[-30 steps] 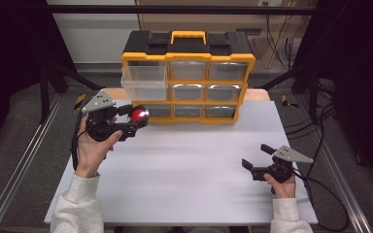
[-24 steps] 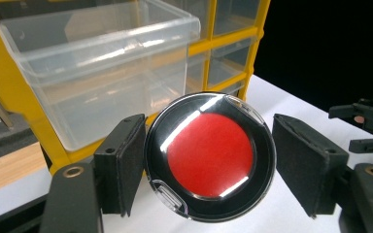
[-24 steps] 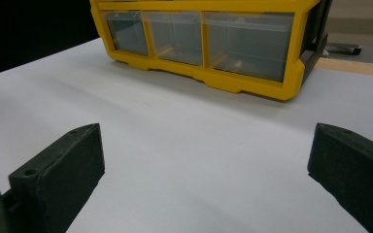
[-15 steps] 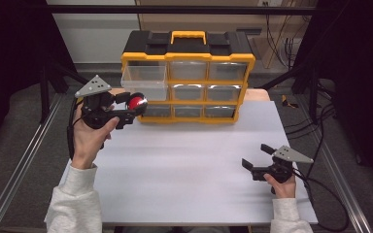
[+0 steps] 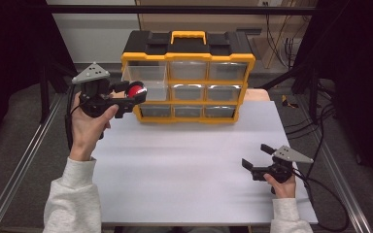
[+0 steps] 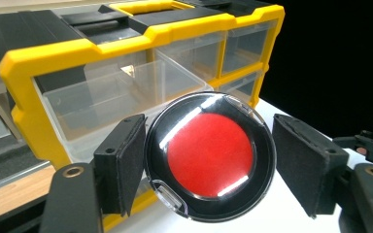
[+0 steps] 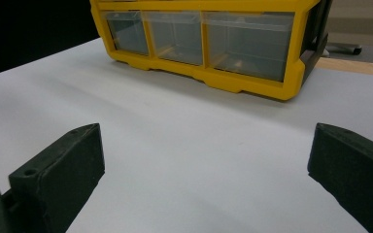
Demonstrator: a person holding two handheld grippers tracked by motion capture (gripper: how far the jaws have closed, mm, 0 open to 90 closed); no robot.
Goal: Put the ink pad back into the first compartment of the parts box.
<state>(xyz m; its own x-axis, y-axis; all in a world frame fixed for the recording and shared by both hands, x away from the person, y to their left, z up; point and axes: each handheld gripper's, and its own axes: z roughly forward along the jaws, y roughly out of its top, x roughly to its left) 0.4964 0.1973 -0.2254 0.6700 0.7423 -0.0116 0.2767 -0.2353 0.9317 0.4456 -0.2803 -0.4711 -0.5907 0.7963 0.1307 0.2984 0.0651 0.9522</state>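
The left gripper point(image 5: 131, 97) holds a round red-and-black case point(image 6: 210, 156) between its fingers point(image 6: 121, 162), raised just before the pulled-out top-left drawer point(image 6: 126, 92) of the yellow organizer point(image 5: 189, 77). The right gripper point(image 5: 258, 160) rests on the white counter point(image 5: 184, 170), fingers point(image 7: 63, 170) spread apart.

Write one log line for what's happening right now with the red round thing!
left gripper: holds red round disc, raised at open top-left drawer | right gripper: open, low over table | disc: not yet in drawer
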